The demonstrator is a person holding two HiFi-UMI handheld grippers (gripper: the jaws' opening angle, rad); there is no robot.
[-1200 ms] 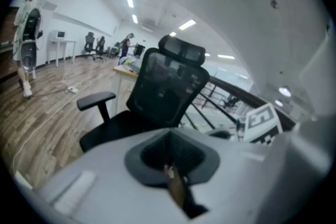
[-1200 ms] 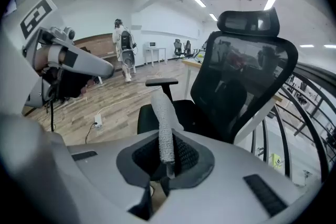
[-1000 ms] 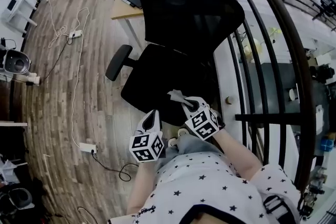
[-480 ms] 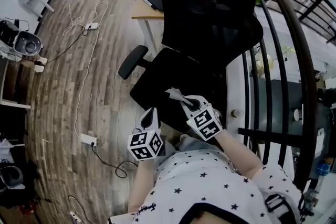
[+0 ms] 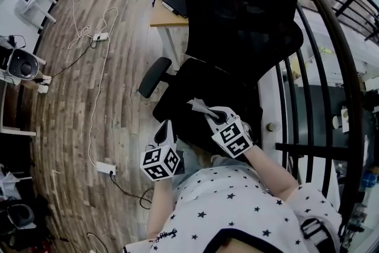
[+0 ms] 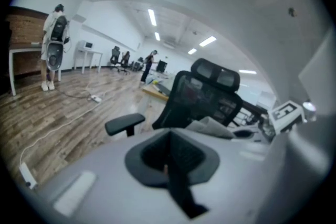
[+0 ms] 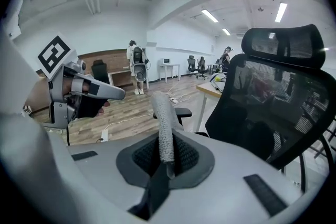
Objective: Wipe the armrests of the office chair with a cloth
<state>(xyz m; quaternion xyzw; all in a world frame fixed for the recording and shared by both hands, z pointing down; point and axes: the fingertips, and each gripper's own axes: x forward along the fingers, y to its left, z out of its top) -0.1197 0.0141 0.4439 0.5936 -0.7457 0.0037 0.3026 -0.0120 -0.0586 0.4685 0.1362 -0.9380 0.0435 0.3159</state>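
The black office chair [image 5: 237, 21] stands in front of me, its seat [image 5: 201, 92] just beyond both grippers. Its left armrest [image 5: 153, 76] sticks out over the wood floor; the other armrest is hidden. My right gripper [image 5: 212, 115] hovers over the seat's front edge, shut on a grey cloth [image 5: 199, 106] that pokes up from its jaws [image 7: 163, 131]. My left gripper [image 5: 165, 127] is beside it to the left, shut and holding nothing [image 6: 168, 165]. From the left gripper view the armrest [image 6: 125, 124] lies ahead to the left, apart from both grippers.
A black railing [image 5: 323, 68] curves close along the chair's right side. A desk [image 5: 169, 12] with clutter stands behind the chair. A power strip [image 5: 107, 168] and cables lie on the floor at the left. People stand far off [image 7: 137, 68].
The head view has shifted, so the chair sits further right and lower in the picture. Both grippers keep nearly the same stance, the cloth still held in the right one.
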